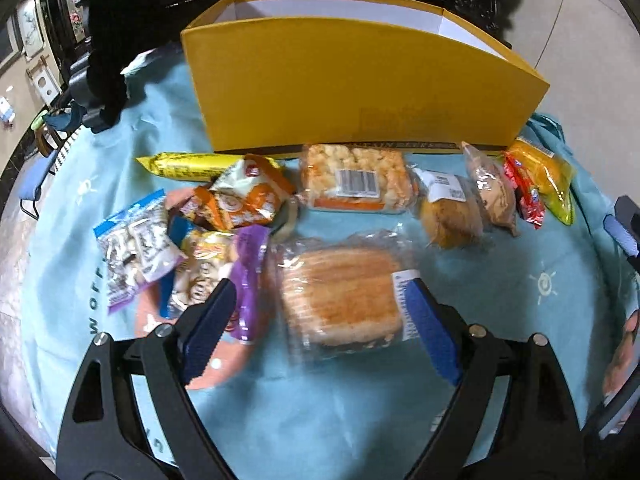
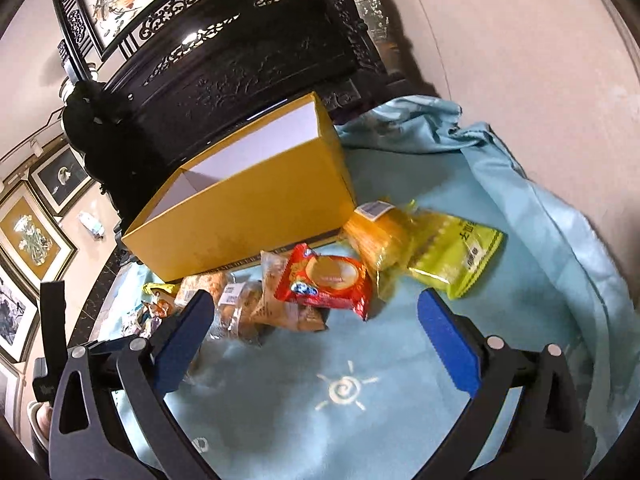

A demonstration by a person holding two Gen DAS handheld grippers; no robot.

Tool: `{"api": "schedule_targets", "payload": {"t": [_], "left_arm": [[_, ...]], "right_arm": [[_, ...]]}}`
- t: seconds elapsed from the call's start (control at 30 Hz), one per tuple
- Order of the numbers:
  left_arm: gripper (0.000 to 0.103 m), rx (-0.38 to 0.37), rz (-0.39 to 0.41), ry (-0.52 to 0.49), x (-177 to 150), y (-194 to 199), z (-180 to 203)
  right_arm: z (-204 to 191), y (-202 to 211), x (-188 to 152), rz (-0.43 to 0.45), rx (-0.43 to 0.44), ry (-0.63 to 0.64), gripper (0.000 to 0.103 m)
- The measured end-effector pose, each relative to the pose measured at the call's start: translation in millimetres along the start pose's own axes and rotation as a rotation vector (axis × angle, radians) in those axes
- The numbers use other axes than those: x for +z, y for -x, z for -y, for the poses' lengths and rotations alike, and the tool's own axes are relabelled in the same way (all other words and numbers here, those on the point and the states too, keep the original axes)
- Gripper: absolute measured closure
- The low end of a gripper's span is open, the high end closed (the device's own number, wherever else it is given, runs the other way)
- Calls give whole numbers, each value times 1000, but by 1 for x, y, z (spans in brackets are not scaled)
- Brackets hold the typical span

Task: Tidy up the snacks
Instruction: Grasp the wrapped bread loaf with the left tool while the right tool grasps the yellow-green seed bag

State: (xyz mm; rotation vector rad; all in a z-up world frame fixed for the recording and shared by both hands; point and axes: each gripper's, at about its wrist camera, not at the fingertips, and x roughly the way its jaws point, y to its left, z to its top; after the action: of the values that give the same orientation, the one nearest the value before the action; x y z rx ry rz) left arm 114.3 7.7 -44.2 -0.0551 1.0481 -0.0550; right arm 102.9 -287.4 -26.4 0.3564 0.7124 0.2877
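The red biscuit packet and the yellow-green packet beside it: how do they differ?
The red biscuit packet shows a round biscuit picture on its front; the yellow-green packet shows dark printed characters instead. The red one leans propped on the clear-wrapped snacks to its left, while the yellow-green one lies flatter, against a clear orange-yellow bag. The red one sits nearer the yellow box. Both are sealed, crimp-edged and lie on the blue cloth.

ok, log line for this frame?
phase: approach | left hand-held gripper: open over bread pack | right hand-held gripper: open, empty | yellow box: looks empty
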Motion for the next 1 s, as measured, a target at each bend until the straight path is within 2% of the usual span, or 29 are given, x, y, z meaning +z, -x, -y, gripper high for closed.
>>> {"api": "schedule_targets", "payload": {"t": [0.13,0.27,0.3,0.33,0.43,0.63,0.8,1.0], "left_arm": [[10,-23,-13,1,0,-2,9],[10,-11,-63,-1,-4,-19,17],[11,-7,-65,-1,-5,-22,18],[21,8,-62,4,-6,-25,18],[31,-20,-55,17,-6,-22,14],[33,-73,-23,-4,-16,-1,5],[33,-97,-20,-8,-28,9,-1],[33,-124,-5,-17,-32,15,0]], "right_arm": [[0,1,-3,5,0,20,1],[2,-2,-6,-8,6,13,1],[2,-3,-7,-11,7,13,1],[2,-3,-7,-14,7,15,1],[0,-6,-10,-32,-6,43,1],[-15,-16,-17,-92,21,105,1],[-25,-25,-24,-100,-72,197,1],[13,-7,-10,-51,-148,114,1]]}}
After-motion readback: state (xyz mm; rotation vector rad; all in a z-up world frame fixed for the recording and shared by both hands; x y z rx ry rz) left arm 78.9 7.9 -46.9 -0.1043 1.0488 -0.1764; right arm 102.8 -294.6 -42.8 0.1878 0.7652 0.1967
